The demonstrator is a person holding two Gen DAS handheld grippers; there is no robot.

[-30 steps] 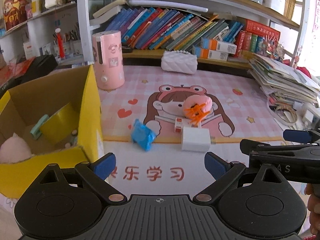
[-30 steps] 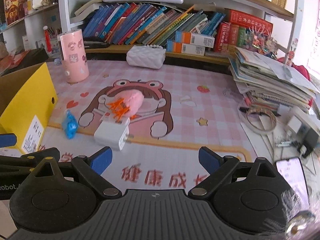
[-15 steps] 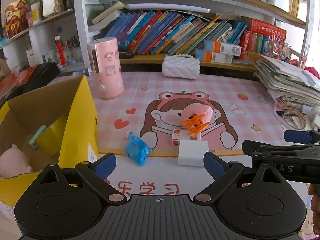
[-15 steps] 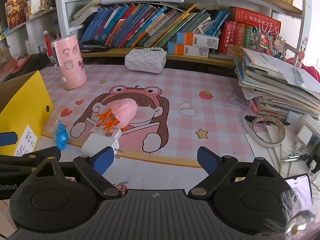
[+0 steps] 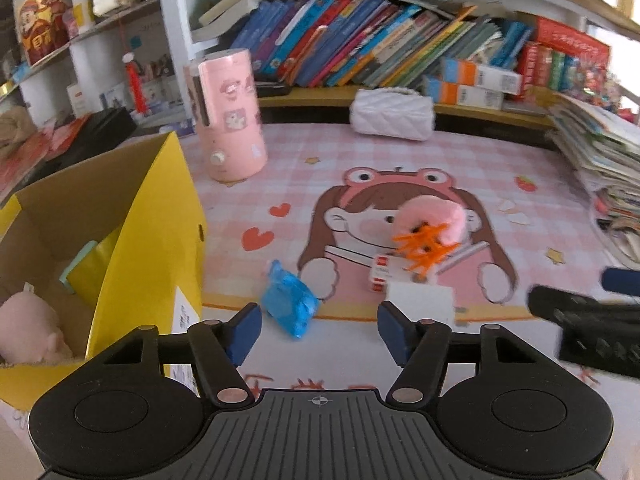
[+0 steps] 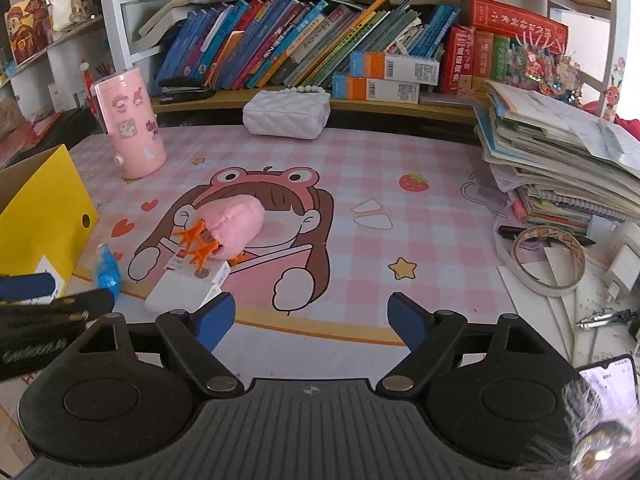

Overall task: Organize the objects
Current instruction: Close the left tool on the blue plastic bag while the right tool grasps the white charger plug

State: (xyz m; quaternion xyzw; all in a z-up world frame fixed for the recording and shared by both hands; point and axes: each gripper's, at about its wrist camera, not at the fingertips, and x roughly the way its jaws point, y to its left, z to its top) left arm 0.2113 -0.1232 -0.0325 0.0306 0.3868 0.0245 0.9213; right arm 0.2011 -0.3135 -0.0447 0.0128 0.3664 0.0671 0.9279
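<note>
The left gripper hangs over the near edge of the pink cartoon desk mat, its jaws partly apart after closing in just now and gripping nothing; the crumpled blue wrapper lies on the mat just beyond them, beside the yellow cardboard box (a pink plush sits inside it). The right gripper has likewise been narrowing and stands open and empty; the pink plush toy with orange legs rests against the white charger block ahead to its left.
</note>
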